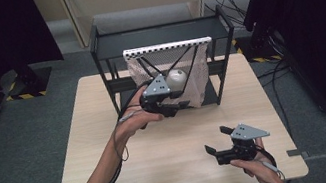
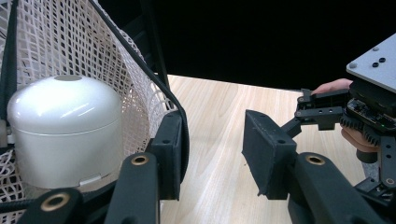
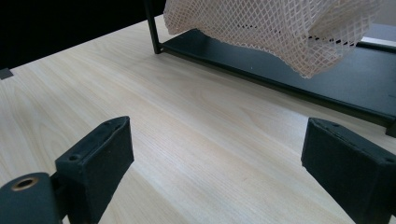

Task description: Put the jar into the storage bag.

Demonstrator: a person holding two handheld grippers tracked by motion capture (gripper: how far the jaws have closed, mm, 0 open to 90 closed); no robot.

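From the high view, a light wooden table point(image 1: 173, 160) carries a black metal rack point(image 1: 112, 75) at its far side. A white mesh bag point(image 1: 196, 78) hangs in the rack from a strip with a black-and-white checked edge point(image 1: 167, 46). The left gripper point(image 1: 173, 104) is held up at the near face of the bag, and a white rounded pot point(image 1: 177, 78) sits just behind its grey plate, in the bag's opening. The right gripper point(image 1: 220, 138) is near the table's right near corner, well apart from the rack, its jaws spread with nothing between them.

In the left gripper view, the white pot point(image 2: 65, 130) stands upright at the left, inside the mesh bag point(image 2: 70, 42), which rises behind and around it. The gripper's left jaw lies against the dark corded rim of the bag point(image 2: 154, 79), right beside the pot; the right jaw stands apart over bare table point(image 2: 219, 140). The jaws are open, with a clear gap between the pads, and the pot is outside that gap. The other gripper and a hand point(image 2: 348, 112) show farther off at the right.

In the right gripper view, the two black jaws stand wide apart over bare wood point(image 3: 196, 140), gripping nothing. Beyond them lies the rack's black bottom shelf point(image 3: 280, 65), with the lower end of the mesh bag point(image 3: 280, 28) hanging above it.
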